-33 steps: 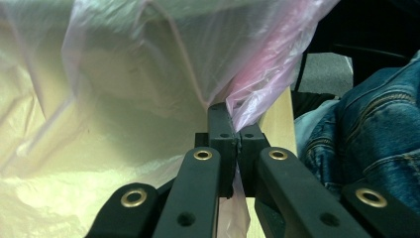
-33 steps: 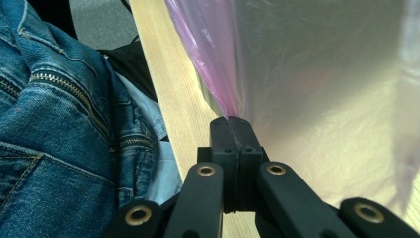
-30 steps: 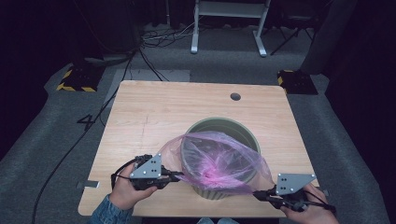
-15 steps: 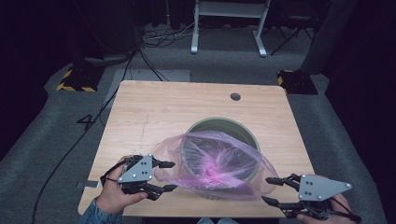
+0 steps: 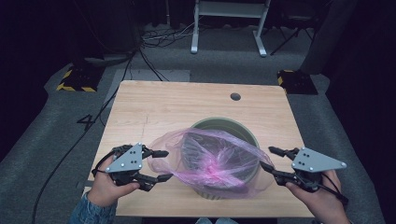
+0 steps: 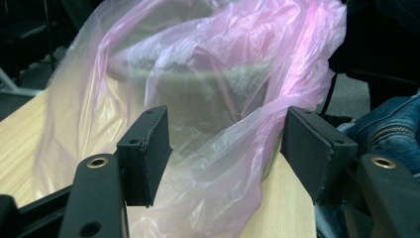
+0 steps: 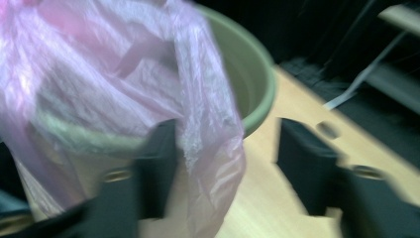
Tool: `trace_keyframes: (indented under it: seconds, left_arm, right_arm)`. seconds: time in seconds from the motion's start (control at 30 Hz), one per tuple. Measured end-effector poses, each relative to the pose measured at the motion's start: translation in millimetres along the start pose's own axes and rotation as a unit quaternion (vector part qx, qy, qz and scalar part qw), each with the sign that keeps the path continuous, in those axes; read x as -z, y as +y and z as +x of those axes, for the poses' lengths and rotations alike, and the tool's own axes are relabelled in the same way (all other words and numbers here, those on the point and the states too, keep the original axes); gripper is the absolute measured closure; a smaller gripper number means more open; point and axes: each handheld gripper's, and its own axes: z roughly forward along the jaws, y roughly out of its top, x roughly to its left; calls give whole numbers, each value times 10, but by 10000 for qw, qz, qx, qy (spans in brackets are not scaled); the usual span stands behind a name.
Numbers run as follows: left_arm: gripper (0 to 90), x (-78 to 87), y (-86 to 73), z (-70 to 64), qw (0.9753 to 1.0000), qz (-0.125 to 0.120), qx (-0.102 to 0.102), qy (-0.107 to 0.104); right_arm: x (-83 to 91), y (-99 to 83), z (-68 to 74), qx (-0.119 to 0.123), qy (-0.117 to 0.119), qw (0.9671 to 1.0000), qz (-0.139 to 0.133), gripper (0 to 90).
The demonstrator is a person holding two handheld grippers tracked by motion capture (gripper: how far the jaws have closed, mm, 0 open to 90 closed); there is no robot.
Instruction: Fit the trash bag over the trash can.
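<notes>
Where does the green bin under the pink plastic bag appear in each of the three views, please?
High view: the green bin stands at the table's near middle, between the two grippers.
Left gripper view: upper centre, seen dimly through the pink bag, beyond the open jaws.
Right gripper view: its rim curves across the upper middle.
Shared landmark: the pink bag draped over the bin's near rim.

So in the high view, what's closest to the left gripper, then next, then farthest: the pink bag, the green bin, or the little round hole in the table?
1. Pink bag: just right of the left gripper, its edge by the open jaws.
2. Green bin: under the bag, mid-table.
3. Round hole: far side of the table, toward the right.
</notes>
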Motion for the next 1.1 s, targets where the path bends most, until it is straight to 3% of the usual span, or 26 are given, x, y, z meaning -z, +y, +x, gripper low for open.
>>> trace_keyframes:
  seconds: [0.07, 0.1, 0.2, 0.3, 0.37, 0.43, 0.53, 0.63, 0.7, 0.77, 0.83, 0.9, 0.93, 1.0, 1.1]
  left_arm:
    - [353, 25, -2, -7, 10000, -33, 37, 42]
    - [352, 50, -3, -9, 9999, -52, 56, 78]
    - [348, 129, -5, 2, 9997, -145, 127, 126]
    - [344, 240, 6, 38, 9981, -504, 346, 31]
    - [341, 287, 29, 63, 9972, -617, 427, 49]
    - [336, 278, 48, 86, 9973, -518, 452, 245]
    - [305, 162, 57, 137, 9970, -136, 422, 631]
    - [303, 50, 48, 198, 9947, 132, 443, 914]
    - [303, -11, 29, 286, 9925, 159, 546, 1085]
    - [306, -52, 7, 369, 9918, 127, 617, 1113]
    - [377, -122, -26, 456, 9939, 124, 703, 835]
    - [643, -192, -42, 476, 9960, 137, 754, 449]
    - [757, -224, -43, 478, 9965, 116, 751, 356]
    - [882, -265, -31, 486, 9966, 113, 734, 364]
    - [900, -318, -6, 549, 9947, 104, 830, 597]
  right_arm:
    - [-36, -4, -49, -212, 486, 9986, 71, 830]
    - [-44, -4, -67, -247, 590, 9979, 101, 875]
    - [-62, 12, -126, -270, 567, 9979, 156, 900]
    - [-68, 57, -193, -301, 482, 9983, 129, 900]
    - [-71, 84, -247, -317, 418, 9986, 116, 900]
    - [-80, 103, -288, -365, 391, 9985, 120, 900]
    - [-112, 126, -325, -387, 382, 9984, 132, 900]
    - [-137, 143, -346, -403, 360, 9984, 137, 900]
    - [-156, 150, -383, -413, 332, 9985, 132, 900]
    - [-179, 153, -430, -423, 313, 9986, 102, 900]
    - [-207, 156, -472, -456, 316, 9984, 88, 900]
    - [-239, 154, -504, -479, 290, 9984, 89, 900]
    - [-261, 149, -518, -490, 290, 9983, 79, 900]
    - [-301, 137, -542, -514, 271, 9983, 78, 900]
    - [-368, 118, -594, -555, 241, 9981, 82, 900]
